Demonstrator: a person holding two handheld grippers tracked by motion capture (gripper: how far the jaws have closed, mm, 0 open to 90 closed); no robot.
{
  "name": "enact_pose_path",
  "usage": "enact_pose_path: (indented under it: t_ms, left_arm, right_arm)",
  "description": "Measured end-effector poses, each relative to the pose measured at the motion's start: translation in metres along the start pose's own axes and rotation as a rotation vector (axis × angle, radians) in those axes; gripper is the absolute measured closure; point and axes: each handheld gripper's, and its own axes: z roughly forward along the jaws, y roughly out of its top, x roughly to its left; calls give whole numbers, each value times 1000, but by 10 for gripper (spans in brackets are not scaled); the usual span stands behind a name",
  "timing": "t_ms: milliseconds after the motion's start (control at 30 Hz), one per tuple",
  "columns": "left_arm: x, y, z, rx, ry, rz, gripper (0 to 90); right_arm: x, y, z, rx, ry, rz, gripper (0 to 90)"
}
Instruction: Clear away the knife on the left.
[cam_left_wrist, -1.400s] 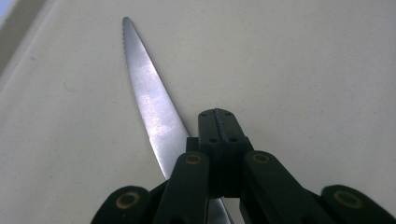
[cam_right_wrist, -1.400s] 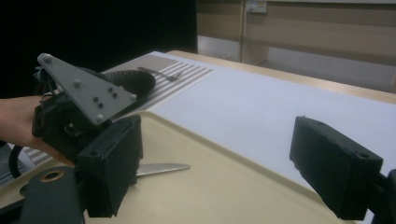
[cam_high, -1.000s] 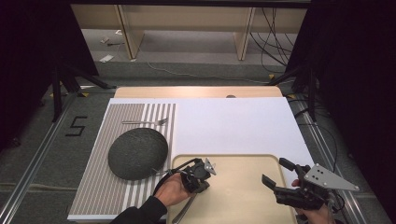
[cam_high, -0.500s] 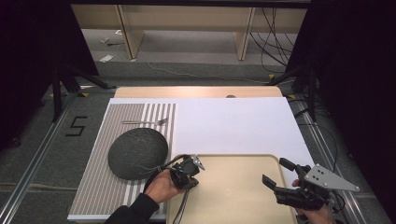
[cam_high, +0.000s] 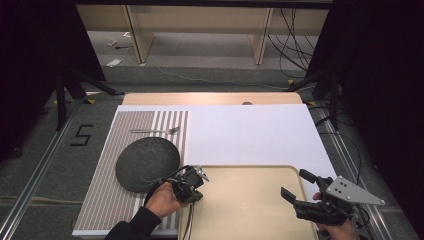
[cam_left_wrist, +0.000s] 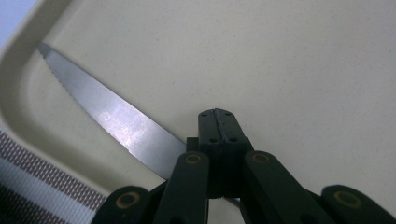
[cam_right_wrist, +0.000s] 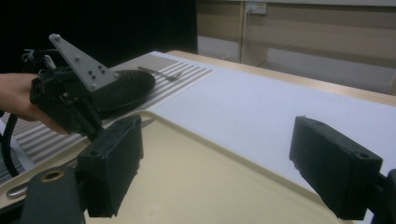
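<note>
My left gripper (cam_left_wrist: 217, 114) is shut and points down at the beige tray (cam_left_wrist: 303, 70). A serrated knife blade (cam_left_wrist: 116, 123) lies on the tray floor, its tip near the rim's corner, and runs under the jaws; I cannot tell if anything grips it. From above, the left gripper (cam_high: 192, 192) sits at the tray's (cam_high: 250, 170) left edge, held by a hand. My right gripper (cam_high: 296, 184) hovers open over the tray's right side. In the right gripper view its jaws (cam_right_wrist: 224, 158) stand wide apart with nothing between them, and the left gripper (cam_right_wrist: 70, 93) shows across the tray (cam_right_wrist: 187, 177).
A dark round plate (cam_high: 147, 164) rests on the striped placemat (cam_high: 107, 200), just left of the left gripper. A fork (cam_high: 155, 131) lies beyond the plate. A white mat (cam_high: 250, 130) covers the table's far side.
The left hand and its gripper have slid left, from the tray's front area to its left edge near the plate. The right gripper has stayed put.
</note>
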Motion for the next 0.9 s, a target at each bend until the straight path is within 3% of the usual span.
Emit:
enact_pose_path:
  t_ms: [467,700,900]
  left_arm:
    - [4,-11,-4,-10,-3,-6,892]
    - [6,-11,-6,-39,-52,-7,690]
    - [6,-13,-12,-98,-47,-8,484]
  right_arm:
    - [0,0,0,3,2,-1,183]
    - [0,0,0,2,0,-4,183]
    - [0,0,0,-1,1,-2,183]
